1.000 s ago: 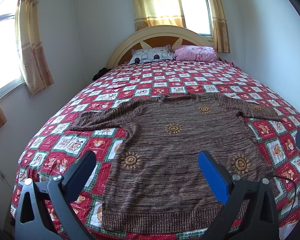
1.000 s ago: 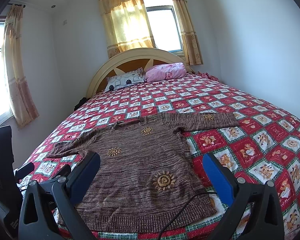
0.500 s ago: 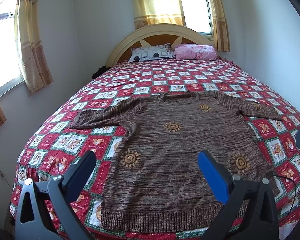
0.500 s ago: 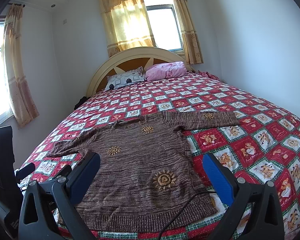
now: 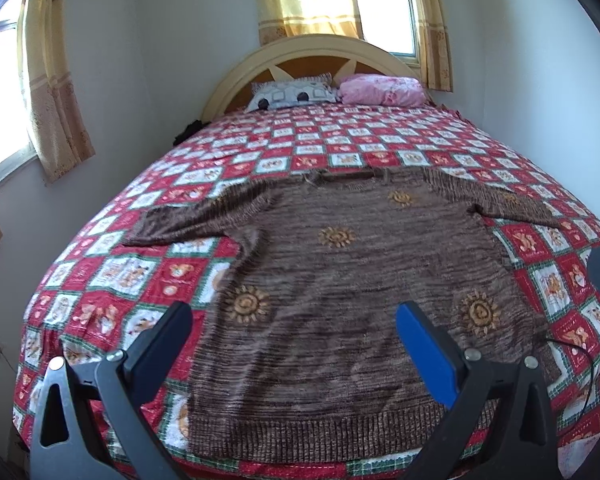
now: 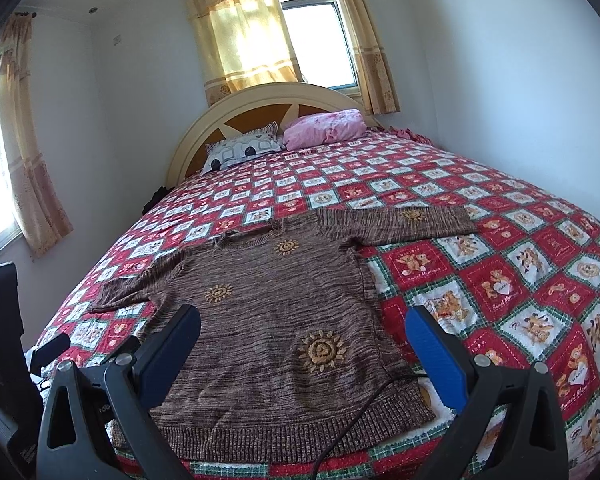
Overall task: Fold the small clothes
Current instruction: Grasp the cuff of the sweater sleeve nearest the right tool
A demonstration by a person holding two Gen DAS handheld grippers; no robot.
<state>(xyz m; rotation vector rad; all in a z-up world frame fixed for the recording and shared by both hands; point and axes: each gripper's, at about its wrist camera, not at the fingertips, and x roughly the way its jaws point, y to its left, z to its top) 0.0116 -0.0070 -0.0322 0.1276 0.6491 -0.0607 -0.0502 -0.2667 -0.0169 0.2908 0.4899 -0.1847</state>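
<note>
Our left hand-held gripper hangs above the near edge of the bed with its jaws spread wide and nothing between them; below it we see the sweater's left half and hem. We find the brown knitted sweater lying flat on the red-and-white patchwork quilt, neck toward the headboard, both sleeves stretched out to the sides, the ribbed hem along the bed's near edge. Orange sun motifs dot its front. Farther right, our right hand-held gripper also stands wide open and holds nothing, poised over the sweater's lower right part. A thin black cable runs across the hem there. At the far end we see a patterned pillow beside a pink one.
</note>
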